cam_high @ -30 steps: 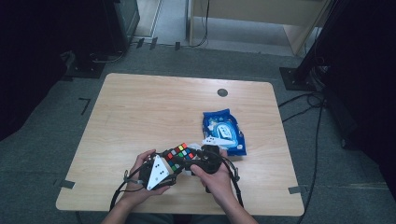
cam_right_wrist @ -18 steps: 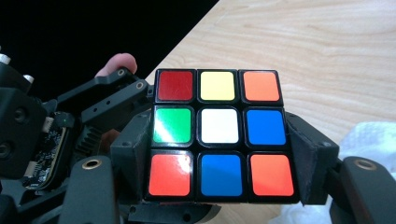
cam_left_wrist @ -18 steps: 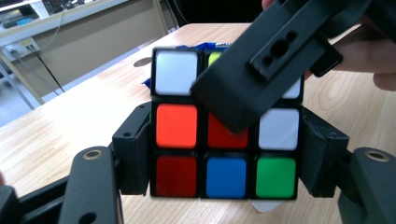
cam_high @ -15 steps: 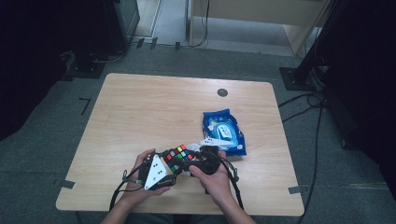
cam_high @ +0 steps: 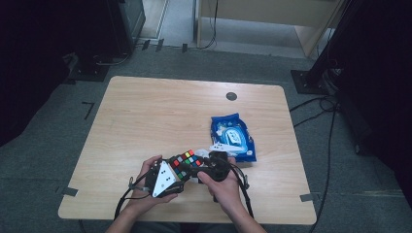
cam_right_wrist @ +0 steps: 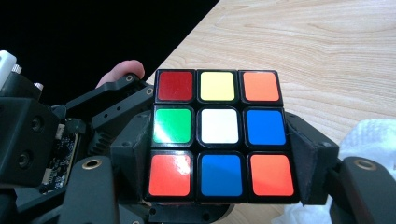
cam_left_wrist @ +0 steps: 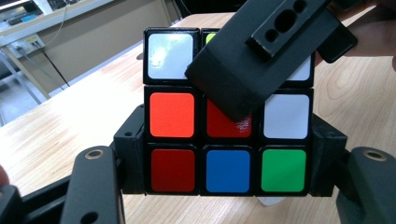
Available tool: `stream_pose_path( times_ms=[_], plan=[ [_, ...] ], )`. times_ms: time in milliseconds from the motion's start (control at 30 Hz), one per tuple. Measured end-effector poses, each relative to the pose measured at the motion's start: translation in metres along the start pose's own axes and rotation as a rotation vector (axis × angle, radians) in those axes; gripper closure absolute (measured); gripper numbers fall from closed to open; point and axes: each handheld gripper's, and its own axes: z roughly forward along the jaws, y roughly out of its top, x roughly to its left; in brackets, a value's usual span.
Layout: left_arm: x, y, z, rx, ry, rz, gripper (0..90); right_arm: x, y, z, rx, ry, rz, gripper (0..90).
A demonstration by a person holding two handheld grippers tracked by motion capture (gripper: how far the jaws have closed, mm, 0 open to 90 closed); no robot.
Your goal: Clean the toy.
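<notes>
Left claw (cam_high: 177, 174) sits low centre of the high view, held in the person's left hand (cam_high: 145, 187), w/ its grey three-cornered plate (cam_high: 163, 178) facing up. Its jaws are clamped on a colour-tile puzzle cube (cam_high: 187, 162), one jaw on each side of the cube's bottom row, as the left gripper view shows: cube (cam_left_wrist: 229, 116) fills the middle of that frame, bottom row red, blue, green; middle row orange, red, white; a white tile at upper left. Right claw's black jaw crosses the upper right of that frame, lying over the cube's top and middle rows.

Right claw (cam_high: 204, 170) is just right of the cube in the high view, gripped by the right hand (cam_high: 223, 187). Both forearms enter from the bottom edge, hands close together, nearly touching, over the near edge of the wooden counter (cam_high: 160, 116). In the right gripper view the cube (cam_right_wrist: 219, 135) sits centre frame between the right claw's jaws, which press on both sides of its lower rows, so this claw is closed on the cube too. Tiles there: red, yellow, orange on top; green, white, blue mid; orange, blue, orange at bottom. Left claw's body and a fingertip (cam_right_wrist: 123, 72) show at left of that frame.

Blue wipes pack (cam_high: 232, 137) lies on the counter, right of centre in the high view, just above the right hand. White crumpled tissue (cam_right_wrist: 369, 135) at lower right of the right gripper view. Small dark round disc (cam_high: 231, 96) sits near the counter's far edge.
</notes>
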Motion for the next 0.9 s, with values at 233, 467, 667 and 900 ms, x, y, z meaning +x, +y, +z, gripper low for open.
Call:
stream_pose_path(
  times_ms=[233,467,667,900],
  plan=[
    [0.0,0.0,-0.001,-0.001,0.008,0.009,34.0,0.001,0.0,0.0,-0.005,0.001,-0.017,34.2],
    [0.008,-0.002,-0.004,0.006,0.017,-0.012,34.0,-0.001,0.002,-0.001,-0.041,-0.014,-0.061,23.2],
    [0.033,-0.01,-0.016,0.007,0.067,-0.088,34.0,-0.011,0.011,-0.021,-0.138,-0.049,-0.098,25.3],
    [0.047,-0.014,-0.025,0.006,0.087,-0.128,34.0,-0.031,-0.009,0.003,-0.034,-0.266,-0.267,28.4]
  ],
)
